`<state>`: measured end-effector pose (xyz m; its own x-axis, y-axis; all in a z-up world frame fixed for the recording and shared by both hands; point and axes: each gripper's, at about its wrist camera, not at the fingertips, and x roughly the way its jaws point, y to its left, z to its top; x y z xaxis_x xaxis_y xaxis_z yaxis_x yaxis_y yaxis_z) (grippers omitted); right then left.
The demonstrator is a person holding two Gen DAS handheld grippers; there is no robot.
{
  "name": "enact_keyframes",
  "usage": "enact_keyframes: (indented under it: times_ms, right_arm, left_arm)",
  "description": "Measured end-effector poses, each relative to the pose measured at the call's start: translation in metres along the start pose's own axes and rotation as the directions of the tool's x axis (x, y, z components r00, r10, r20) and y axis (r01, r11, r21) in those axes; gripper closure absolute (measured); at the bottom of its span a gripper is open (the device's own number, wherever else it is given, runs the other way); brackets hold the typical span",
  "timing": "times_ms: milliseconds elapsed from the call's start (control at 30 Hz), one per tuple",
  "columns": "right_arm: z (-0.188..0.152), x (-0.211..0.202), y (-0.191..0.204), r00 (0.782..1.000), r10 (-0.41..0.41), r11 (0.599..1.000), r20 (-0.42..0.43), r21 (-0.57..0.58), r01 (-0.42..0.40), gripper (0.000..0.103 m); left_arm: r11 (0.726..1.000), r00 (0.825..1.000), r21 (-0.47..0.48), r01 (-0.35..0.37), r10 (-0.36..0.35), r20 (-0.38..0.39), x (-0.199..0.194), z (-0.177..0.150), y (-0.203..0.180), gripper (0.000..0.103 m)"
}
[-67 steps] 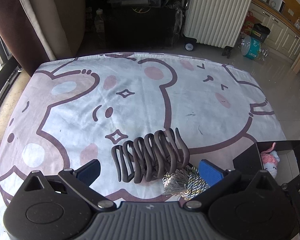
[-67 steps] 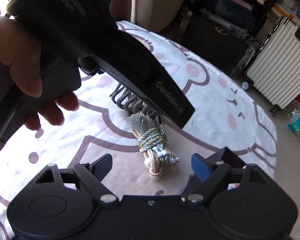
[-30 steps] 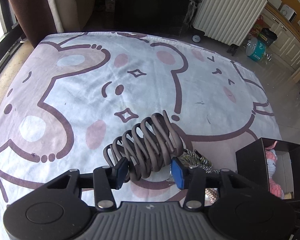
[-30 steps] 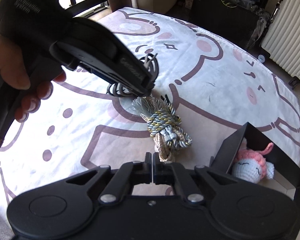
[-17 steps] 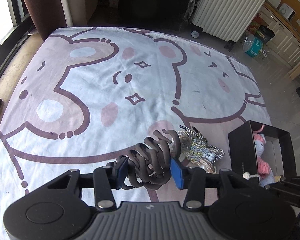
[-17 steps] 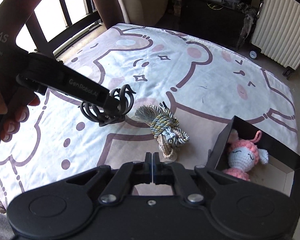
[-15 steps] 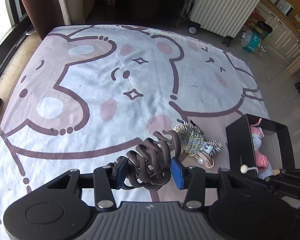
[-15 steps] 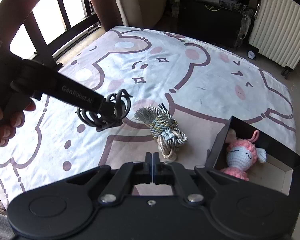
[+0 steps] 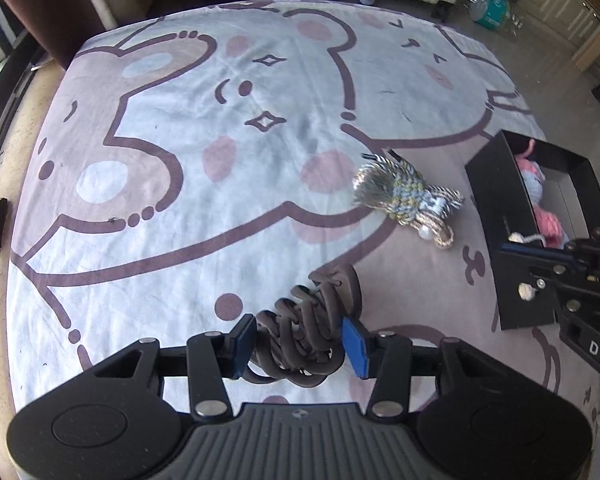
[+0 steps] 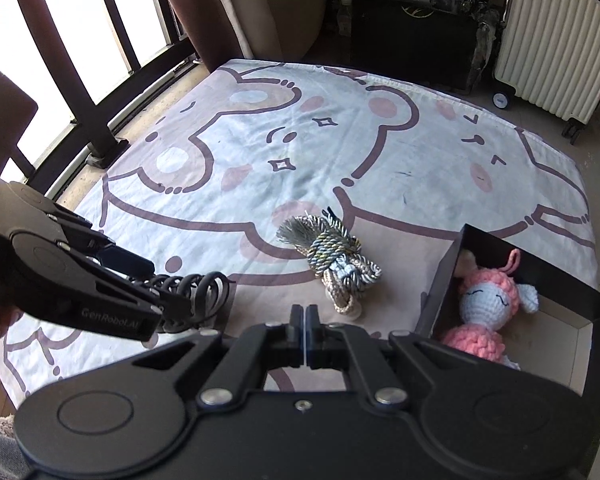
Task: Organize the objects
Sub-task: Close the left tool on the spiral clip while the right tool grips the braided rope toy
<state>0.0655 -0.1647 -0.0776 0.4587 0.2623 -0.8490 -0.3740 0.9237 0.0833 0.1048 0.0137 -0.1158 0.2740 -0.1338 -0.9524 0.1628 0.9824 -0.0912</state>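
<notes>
- Left wrist view: the left gripper (image 9: pixel 300 346) has its blue pads clamped on a dark brown hair claw (image 9: pixel 308 332), a matte plastic clip of looping, interlocked curved teeth, held clear above the blanket (image 9: pixel 180 152).
- The jaws have just eased slightly wider, yet both pads still press the claw's sides.
- The blanket is soft, faintly creased fleece, pale blue-white with pink blush dots and thick brown cartoon-bear outlines.
- At about 2 o'clock from the claw lies a tassel (image 9: pixel 408 200): twisted silver, gold and blue cord wound in a fat knot, with a fanned fringe at one end and a small pearl bead at the other.
- At 3 o'clock stands a black box (image 9: pixel 496 208), rigid and rectangular with thin upright walls; pink knitted yarn shows inside it.
- The right gripper's black body enters at the 4 o'clock edge, in front of the box.

- Right wrist view: the right gripper (image 10: pixel 304 332) is clenched tight, fingers meeting, with nothing between them.
- At 9 o'clock the left gripper (image 10: pixel 156 300), smooth black plastic, carries the claw (image 10: pixel 196 292).
- The tassel (image 10: pixel 332 260) lies at centre on the blanket (image 10: pixel 420 152), just beyond the closed fingertips.
- At 3 o'clock the box (image 10: pixel 440 280) holds a crocheted doll (image 10: pixel 488 304), round white face, pink nubbly yarn, a loop on top.
- At 1 o'clock, a ribbed cream suitcase (image 10: pixel 552 36) stands on wheels.
</notes>
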Motion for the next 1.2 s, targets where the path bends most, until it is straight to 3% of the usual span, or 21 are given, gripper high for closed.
enact_keyframes:
  times_ms: [133,333,400,500,733,867,1033,1200]
  right_arm:
    - [0.003,0.008,-0.01,1.0,-0.005,0.999,0.011,0.048,0.005,0.102]
    - [0.01,0.025,-0.021,0.999,0.005,0.996,0.041,0.089,-0.009,0.095]
    - [0.013,0.032,-0.021,0.998,-0.005,0.997,0.06,0.078,0.0,0.081]
    - [0.018,0.041,-0.015,0.996,-0.023,0.999,0.086,0.025,0.021,0.068]
    - [0.021,0.072,-0.002,0.997,-0.074,0.992,0.037,-0.103,0.077,0.056]
    - [0.019,0.086,0.006,0.987,-0.155,0.97,0.036,-0.186,0.159,0.026]
    - [0.016,0.097,0.01,0.984,-0.179,0.952,0.015,-0.249,0.177,0.028]
    - [0.016,0.105,0.011,0.978,-0.208,0.943,-0.002,-0.267,0.2,0.044]
  left_arm:
    - [0.997,0.998,-0.074,0.011,-0.006,0.068,0.005,0.012,0.011,0.043]
    - [0.988,0.985,-0.147,-0.042,0.066,0.162,0.011,0.028,0.025,0.03]
    - [0.982,0.982,-0.182,-0.054,0.085,0.167,0.016,0.031,0.033,0.024]
    - [0.97,0.983,-0.235,-0.052,0.092,0.16,0.021,0.033,0.045,0.018]
    - [0.971,0.986,-0.24,-0.009,0.048,0.157,0.017,0.033,0.049,0.009]
    - [0.986,0.99,-0.166,-0.03,0.051,0.128,0.017,0.031,0.037,0.006]
    - [0.985,0.977,-0.016,-0.17,0.17,0.131,0.019,0.029,0.019,0.006]
    - [0.988,0.984,-0.09,-0.123,0.133,0.121,0.023,0.034,0.023,0.012]
